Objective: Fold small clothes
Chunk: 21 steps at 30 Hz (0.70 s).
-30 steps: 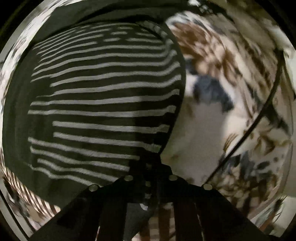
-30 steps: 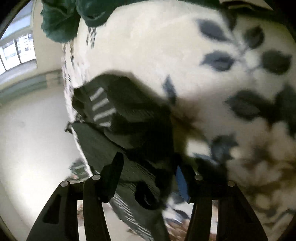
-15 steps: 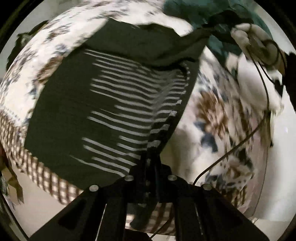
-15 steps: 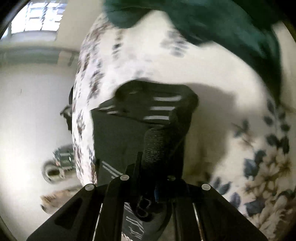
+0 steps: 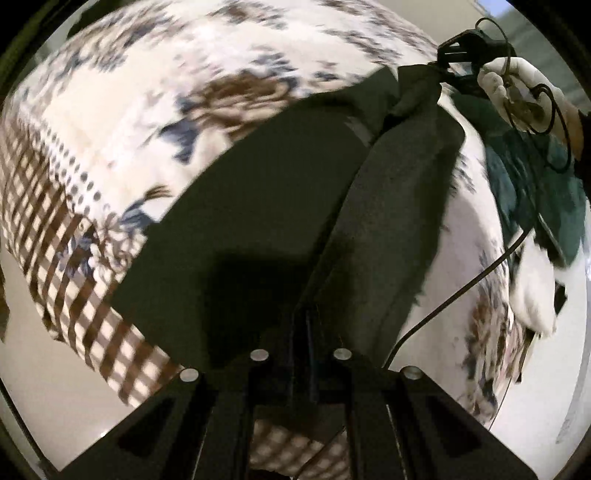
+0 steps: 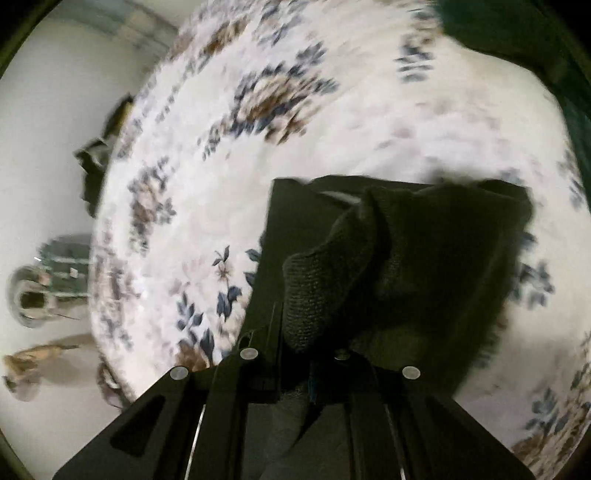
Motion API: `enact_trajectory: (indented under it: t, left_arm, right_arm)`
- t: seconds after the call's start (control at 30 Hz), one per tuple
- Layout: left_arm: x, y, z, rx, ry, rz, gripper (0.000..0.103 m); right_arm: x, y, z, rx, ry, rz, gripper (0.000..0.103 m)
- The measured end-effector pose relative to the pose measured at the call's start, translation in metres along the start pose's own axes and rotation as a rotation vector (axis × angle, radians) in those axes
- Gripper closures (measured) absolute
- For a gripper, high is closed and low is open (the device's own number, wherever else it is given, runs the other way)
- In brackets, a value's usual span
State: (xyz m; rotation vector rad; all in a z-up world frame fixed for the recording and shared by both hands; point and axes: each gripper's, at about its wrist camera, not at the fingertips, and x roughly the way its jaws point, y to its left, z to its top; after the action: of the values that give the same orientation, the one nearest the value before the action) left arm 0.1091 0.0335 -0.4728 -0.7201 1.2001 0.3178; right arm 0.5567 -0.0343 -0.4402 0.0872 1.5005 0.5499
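In the left wrist view, a checked brown-and-white border of the bedspread falls away at the far left over a pale floor. Right of it spreads the floral bedspread, white with blue and brown blooms. The dark garment lies stretched across it, running from the bottom centre up to the upper right. The left hand-held gripper has its jaws drawn together on the near edge of that garment, with cloth pinched between them and no gap showing. Further right a thin black cable crosses the bedspread, and a teal cloth lies heaped near the right edge. At the upper right, the right hand-held gripper grips the garment's far corner, held by a white-gloved hand.

In the right wrist view, blurred oddments sit on the floor at the left, too smeared to name. The floral bedspread fills the middle. The dark garment sits right of centre, a knit fold bunched up towards the camera. The right hand-held gripper is closed tight on that fold, the fabric wedged between its jaws. Teal cloth edges the upper right corner.
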Motion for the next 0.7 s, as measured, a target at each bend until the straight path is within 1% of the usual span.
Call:
enact_trajectory:
  t: [0.07,0.13,0.2,0.27,0.4,0.5,0.57,0.67,0.7]
  left_arm:
    - [0.014,0.031,0.013,-0.056,0.015,-0.027,0.099]
    - [0.023,0.051,0.022,-0.083,0.027,-0.045,0.099]
    - [0.032,0.065,0.030,-0.090,0.042,-0.058,0.099]
    - [0.035,0.071,0.034,-0.087,0.052,-0.069,0.099]
    - [0.029,0.080,0.045,-0.064,0.058,-0.100,0.099]
    - [0.022,0.091,0.054,-0.039,0.049,-0.094,0.099]
    - [0.028,0.104,0.060,-0.049,0.056,-0.088,0.099]
    - [0.046,0.119,0.068,-0.061,0.111,-0.109,0.096]
    - [0.050,0.124,0.070,-0.078,0.139,-0.112,0.096]
  right_arm:
    - [0.033,0.029,0.011,-0.019,0.014,-0.064,0.094]
    - [0.064,0.050,0.020,-0.017,0.035,-0.115,0.094]
    - [0.085,0.060,0.024,-0.012,0.047,-0.152,0.094]
    - [0.102,0.066,0.027,0.008,0.054,-0.179,0.094]
    - [0.115,0.071,0.034,0.067,0.059,-0.215,0.094]
    - [0.114,0.075,0.040,0.099,0.051,-0.214,0.094]
    - [0.117,0.077,0.043,0.114,0.045,-0.218,0.094]
    - [0.131,0.076,0.045,0.133,0.070,-0.234,0.093]
    - [0.137,0.077,0.045,0.129,0.086,-0.237,0.090]
